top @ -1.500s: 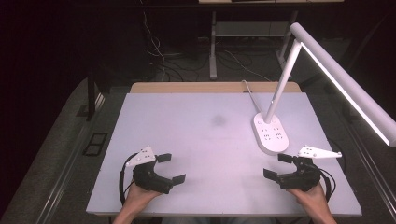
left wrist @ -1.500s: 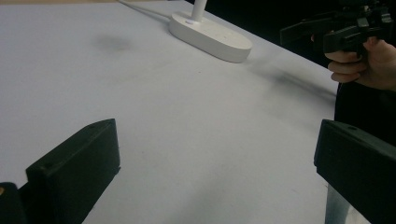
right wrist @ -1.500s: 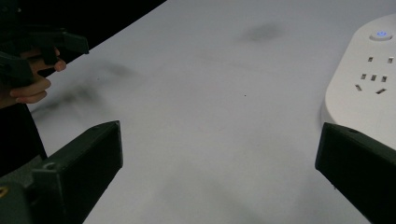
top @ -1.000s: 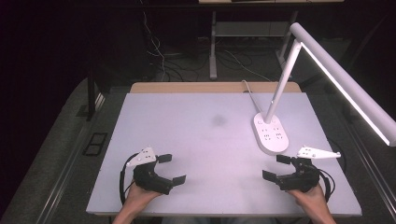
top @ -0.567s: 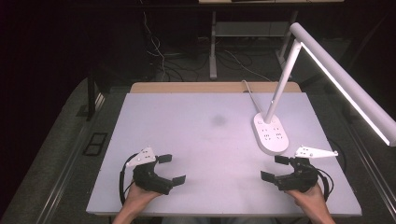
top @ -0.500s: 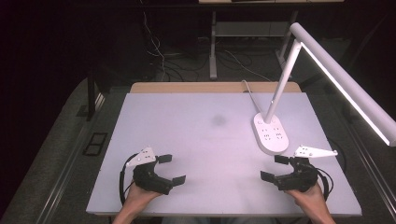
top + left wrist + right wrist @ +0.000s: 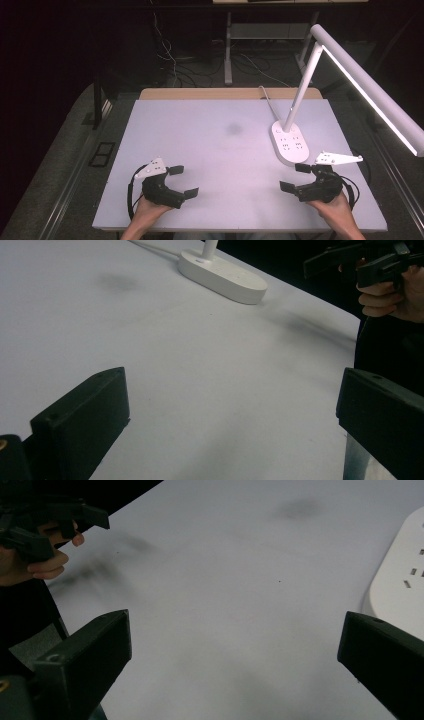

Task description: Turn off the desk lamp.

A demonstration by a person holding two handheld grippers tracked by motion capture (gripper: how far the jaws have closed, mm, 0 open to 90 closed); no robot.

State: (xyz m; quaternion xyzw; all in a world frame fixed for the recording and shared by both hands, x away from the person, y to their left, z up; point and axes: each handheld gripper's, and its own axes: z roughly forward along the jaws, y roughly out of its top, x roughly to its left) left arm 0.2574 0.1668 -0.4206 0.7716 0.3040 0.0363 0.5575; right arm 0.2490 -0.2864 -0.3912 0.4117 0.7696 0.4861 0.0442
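From where I stand, the white lamp (image 7: pixel 289 145) is the landmark: its oval base sits on the desk (image 7: pixel 215 135) toward the far right, with a slanted stem rising to a long lit bar that reaches out over the right edge. The right claw (image 7: pixel 298 177) hovers just in front of the lamp base, on the near side, held in the person's right hand (image 7: pixel 332 205); its jaws stand wide apart with nothing between them, and the base's edge shows just beside one jaw in the right gripper view. The left claw (image 7: pixel 181 181) is well apart from the lamp, across the desk toward the near left corner, gripped by the left hand (image 7: pixel 147 210); its jaws are also spread wide and hold nothing. Both claws point inward, roughly toward each other. A faint dark smudge (image 7: pixel 233 128) marks the desk surface to the left of the lamp base. A thin cable (image 7: pixel 267 101) runs from the base toward the desk's far edge.
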